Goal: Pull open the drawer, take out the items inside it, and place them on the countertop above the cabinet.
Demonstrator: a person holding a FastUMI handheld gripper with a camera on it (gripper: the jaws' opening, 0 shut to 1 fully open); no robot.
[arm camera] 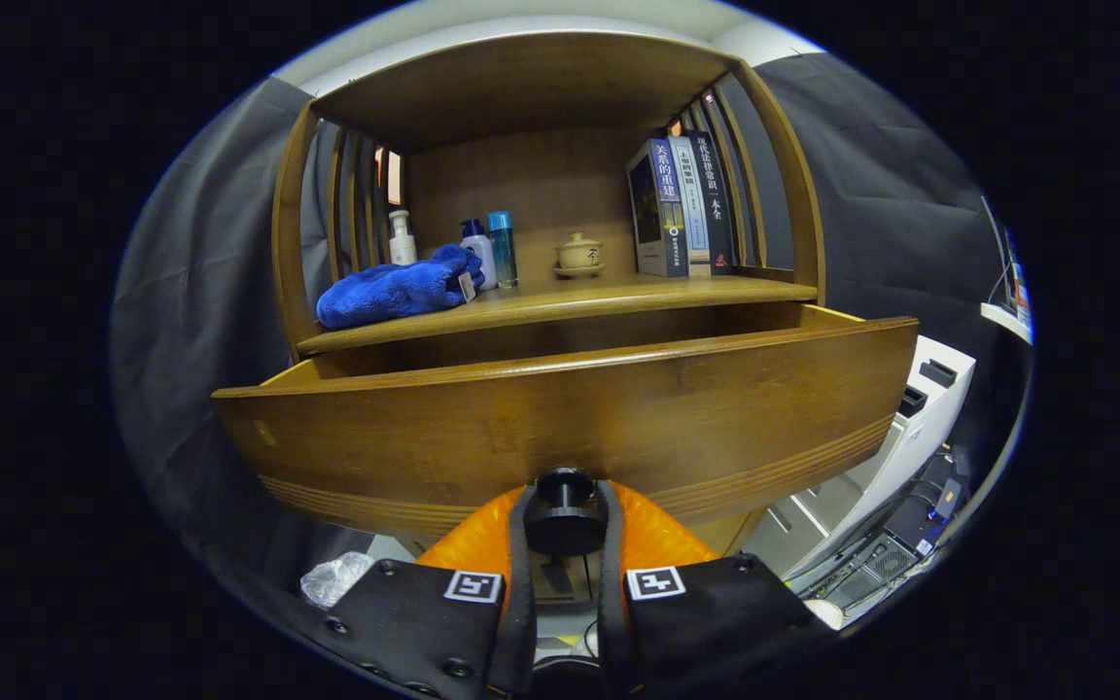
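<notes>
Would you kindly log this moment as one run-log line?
phase: pulling drawer | gripper: shut on round black knob | curved brown wooden drawer: part open | contents: hidden | blue towel: on countertop

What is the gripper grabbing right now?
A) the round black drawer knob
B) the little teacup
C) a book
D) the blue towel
A: the gripper has both fingers pressed on the round black knob of the pulled-out drawer.

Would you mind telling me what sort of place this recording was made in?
Probably a staged home corner in a booth: a wooden cabinet with books and a teacup, dark cloth behind. The gripper is shut on the drawer knob.
</notes>
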